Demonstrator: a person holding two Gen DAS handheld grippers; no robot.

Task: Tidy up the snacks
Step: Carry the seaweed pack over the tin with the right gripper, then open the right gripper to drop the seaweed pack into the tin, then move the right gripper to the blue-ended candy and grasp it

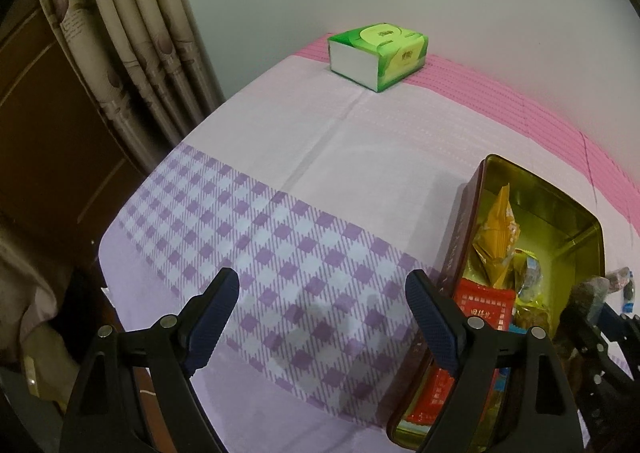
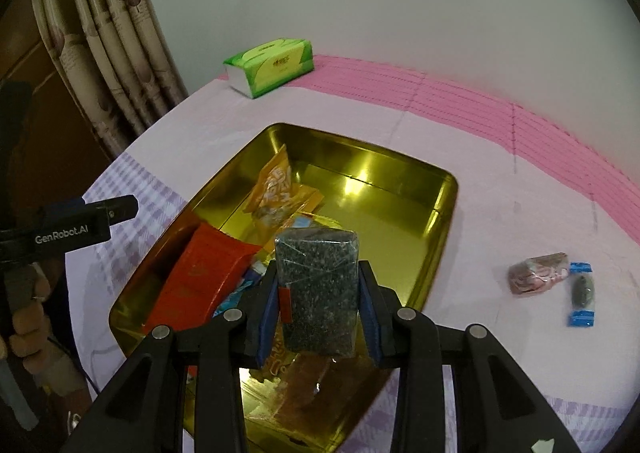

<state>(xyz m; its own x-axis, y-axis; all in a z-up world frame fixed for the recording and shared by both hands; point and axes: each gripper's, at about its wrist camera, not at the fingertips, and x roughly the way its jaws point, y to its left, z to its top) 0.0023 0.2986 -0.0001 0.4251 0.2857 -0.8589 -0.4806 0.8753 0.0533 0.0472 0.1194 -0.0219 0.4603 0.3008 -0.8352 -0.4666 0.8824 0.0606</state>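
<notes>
A gold tin box [image 2: 442, 213] sits on the table and holds an orange snack bag [image 2: 274, 183], a red packet [image 2: 200, 273] and other wrapped snacks. My right gripper [image 2: 318, 303] is shut on a dark speckled snack bar [image 2: 318, 285] and holds it above the tin's near end. Two snacks lie on the cloth right of the tin: a pinkish-brown wrapped piece [image 2: 536, 273] and a blue-ended candy [image 2: 582, 293]. My left gripper [image 1: 322, 297] is open and empty over the checked cloth, left of the tin [image 1: 576, 229].
A green tissue pack [image 1: 378, 55] stands at the table's far edge by the wall, also in the right wrist view [image 2: 270, 65]. Curtains [image 1: 132, 45] hang at the left. The table's left edge [image 1: 120, 221] drops off beside the left gripper.
</notes>
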